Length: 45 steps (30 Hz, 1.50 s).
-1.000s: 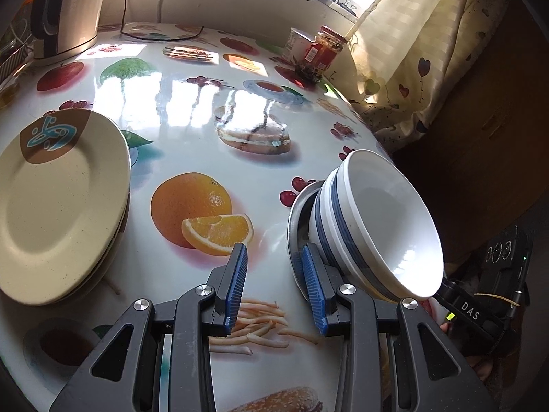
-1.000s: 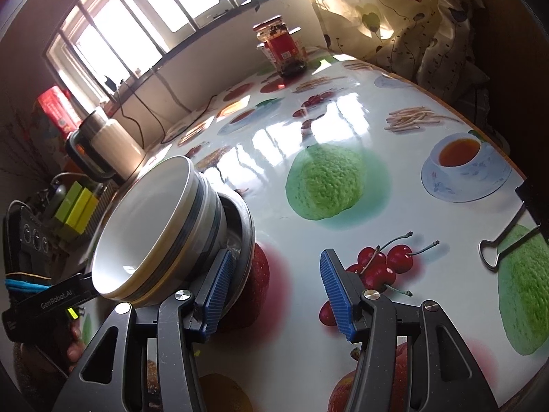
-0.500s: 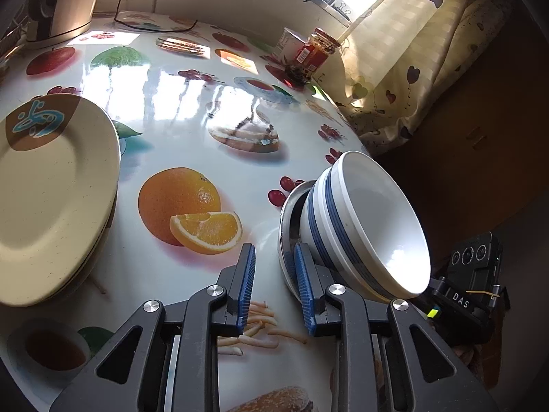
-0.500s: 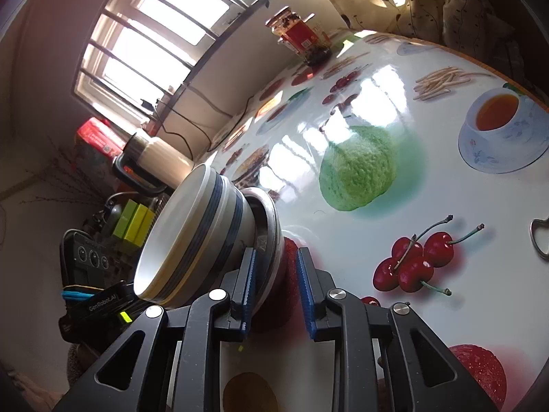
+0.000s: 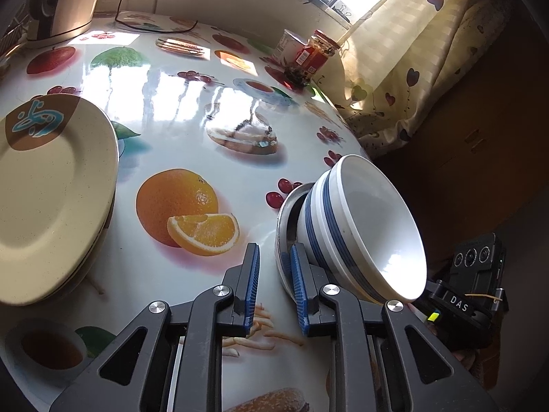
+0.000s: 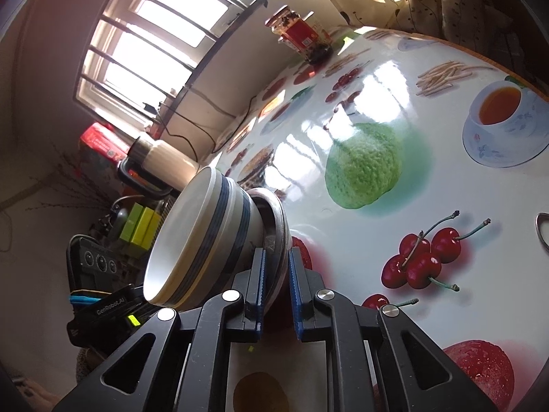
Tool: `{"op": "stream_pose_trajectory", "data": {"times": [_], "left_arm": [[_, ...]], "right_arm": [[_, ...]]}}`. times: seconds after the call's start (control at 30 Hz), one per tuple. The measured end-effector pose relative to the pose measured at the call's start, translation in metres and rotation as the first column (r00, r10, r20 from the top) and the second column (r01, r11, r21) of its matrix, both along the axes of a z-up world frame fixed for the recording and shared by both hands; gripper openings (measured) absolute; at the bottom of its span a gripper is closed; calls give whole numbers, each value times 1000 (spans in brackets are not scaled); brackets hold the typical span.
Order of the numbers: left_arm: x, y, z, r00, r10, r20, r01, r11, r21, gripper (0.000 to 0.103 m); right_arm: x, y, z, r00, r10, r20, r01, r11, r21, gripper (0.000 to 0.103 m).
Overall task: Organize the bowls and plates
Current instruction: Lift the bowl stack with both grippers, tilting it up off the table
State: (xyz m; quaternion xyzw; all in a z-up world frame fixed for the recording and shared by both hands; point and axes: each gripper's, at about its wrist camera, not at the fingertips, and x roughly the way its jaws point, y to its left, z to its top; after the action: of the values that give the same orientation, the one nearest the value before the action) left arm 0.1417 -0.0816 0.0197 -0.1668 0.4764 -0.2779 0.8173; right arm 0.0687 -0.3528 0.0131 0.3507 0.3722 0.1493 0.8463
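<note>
Closest to me, my right gripper (image 6: 277, 286) was clamped on the rim of the metal bowl (image 6: 278, 218), its jaws having just closed onto it. That bowl stood tipped on its edge at the table's (image 6: 394, 110) near border, with the blue-striped white bowl (image 6: 202, 237) nested in it and leaning out over the edge. My left gripper (image 5: 274, 288) had been narrowing too; its right finger (image 5: 298, 285) sat in the gap between the metal bowl (image 5: 284, 213) and the striped bowl (image 5: 360, 226), the rim lying between the pads. I couldn't tell whether they pressed on it. Off to the left, a stack of cream plates (image 5: 51, 192) rested on the fruit-printed tabletop (image 5: 178, 110). Farther back stood a red-labelled jar (image 5: 310, 56) beside a white cup (image 5: 287, 45), then the kettle (image 5: 65, 0) near the wall.
</note>
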Motion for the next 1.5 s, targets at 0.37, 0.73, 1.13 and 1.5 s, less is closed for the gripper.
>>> {"op": "stream_pose_trajectory", "data": {"times": [0.37, 0.73, 1.13, 1.5], "left_arm": [[-1, -8, 1, 999, 7, 39, -9, 998, 55, 20], [3, -22, -2, 999, -8, 51, 3, 995, 104, 19], [1, -14, -6, 1000, 1, 22, -2, 999, 37, 13], [-2, -19, -2, 999, -5, 46, 2, 998, 64, 11]], "right_arm": [[-1, 14, 9, 999, -34, 20, 37, 988, -148, 12], [-2, 21, 12, 998, -43, 38, 51, 972, -229, 12], [-2, 14, 7, 998, -49, 50, 57, 985, -164, 13], [-2, 12, 5, 998, -38, 51, 43, 993, -111, 12]]}}
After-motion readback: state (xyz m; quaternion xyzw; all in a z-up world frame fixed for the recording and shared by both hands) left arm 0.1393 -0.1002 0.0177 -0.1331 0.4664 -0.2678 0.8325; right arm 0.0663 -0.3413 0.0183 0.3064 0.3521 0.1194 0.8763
